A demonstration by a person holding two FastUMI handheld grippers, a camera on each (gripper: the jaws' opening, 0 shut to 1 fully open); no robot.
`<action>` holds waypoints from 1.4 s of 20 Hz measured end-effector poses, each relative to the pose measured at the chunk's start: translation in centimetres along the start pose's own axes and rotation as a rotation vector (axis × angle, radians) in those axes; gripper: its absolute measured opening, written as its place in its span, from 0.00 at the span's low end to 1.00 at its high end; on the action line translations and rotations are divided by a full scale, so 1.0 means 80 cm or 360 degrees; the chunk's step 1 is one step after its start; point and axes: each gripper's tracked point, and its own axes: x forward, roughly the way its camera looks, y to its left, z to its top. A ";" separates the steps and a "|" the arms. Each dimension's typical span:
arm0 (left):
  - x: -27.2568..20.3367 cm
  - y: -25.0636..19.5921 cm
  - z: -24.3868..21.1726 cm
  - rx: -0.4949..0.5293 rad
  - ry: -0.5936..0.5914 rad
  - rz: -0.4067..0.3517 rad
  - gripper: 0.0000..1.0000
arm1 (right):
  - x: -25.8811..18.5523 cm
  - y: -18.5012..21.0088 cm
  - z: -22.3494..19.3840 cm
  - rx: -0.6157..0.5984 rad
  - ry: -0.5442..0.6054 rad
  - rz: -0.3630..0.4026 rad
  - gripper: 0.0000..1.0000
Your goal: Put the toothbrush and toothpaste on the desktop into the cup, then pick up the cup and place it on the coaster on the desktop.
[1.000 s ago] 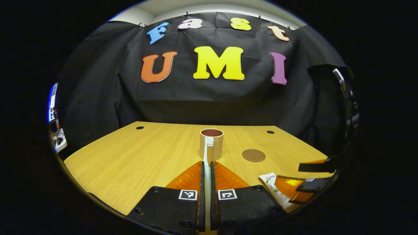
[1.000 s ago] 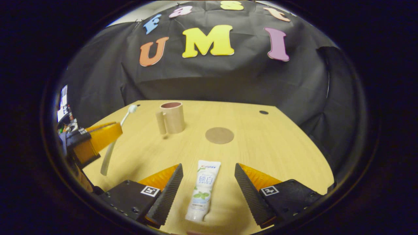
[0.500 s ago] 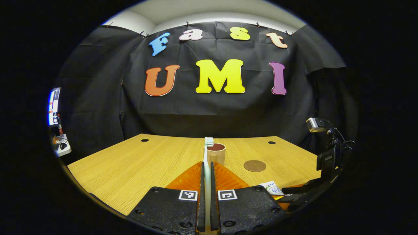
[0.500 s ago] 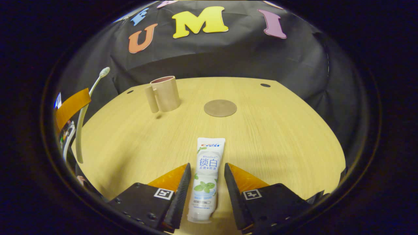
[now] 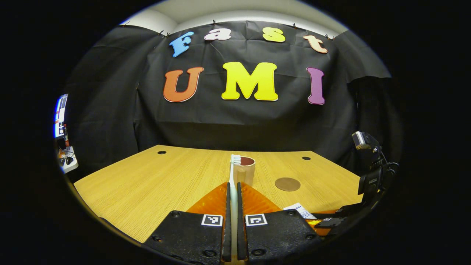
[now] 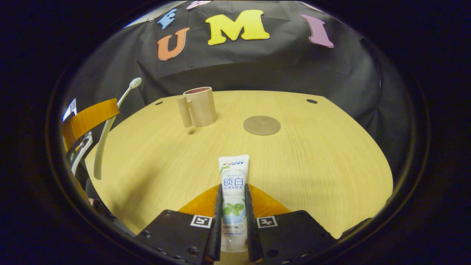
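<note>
The left gripper clamps the toothbrush before the cup — the right gripper squeezes the toothpaste on the desktop.

White toothbrush raised, toothpaste flat, tan cup upright beside coaster

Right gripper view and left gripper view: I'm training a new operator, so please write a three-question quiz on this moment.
1. True or false: the cup stands on the coaster.
2. What does the right gripper clamp? A toothbrush B toothpaste C cup
3. Fill in: the left gripper grips the ____.

Key: 1 false, it stands beside it. 2 B, the toothpaste. 3 toothbrush.
</note>
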 end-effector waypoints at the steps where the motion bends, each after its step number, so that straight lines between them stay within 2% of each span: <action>1: 0.000 0.001 0.000 -0.0009 0.0001 -0.0005 0.08 | 0.000 0.002 0.002 0.0013 -0.0008 0.0016 0.29; 5: 0.000 0.002 0.003 -0.0032 0.0000 -0.0023 0.08 | -0.015 0.015 0.024 0.0060 -0.0100 0.0120 0.29; 7: -0.001 0.002 0.005 -0.0043 -0.0003 -0.0030 0.08 | -0.029 0.023 0.041 0.0092 -0.0192 0.0185 0.32; 9: -0.002 0.006 0.007 -0.0040 -0.0010 -0.0016 0.08 | -0.045 0.022 0.056 0.0091 -0.0303 0.0198 0.29; 12: -0.005 0.009 0.014 -0.0039 -0.0031 -0.0003 0.08 | -0.068 0.022 0.077 0.0071 -0.0466 0.0178 0.29; 14: -0.005 0.006 0.016 -0.0053 -0.0036 -0.0020 0.08 | -0.079 0.023 0.091 0.0035 -0.0574 0.0151 0.31; 19: 0.006 0.008 0.035 -0.0089 -0.0085 -0.0063 0.08 | -0.117 0.019 0.115 -0.0018 -0.0778 0.0068 0.28; 22: 0.036 0.000 0.057 -0.0146 -0.0106 -0.0124 0.08 | -0.128 0.012 0.124 0.0006 -0.0829 0.0051 0.31; 23: 0.048 -0.003 0.067 -0.0150 -0.0113 -0.0141 0.08 | -0.130 0.011 0.125 0.0015 -0.0832 0.0052 0.28; 28: 0.109 -0.016 0.118 -0.0091 -0.0195 -0.0224 0.08 | -0.139 -0.014 0.137 0.0063 -0.0858 0.0018 0.28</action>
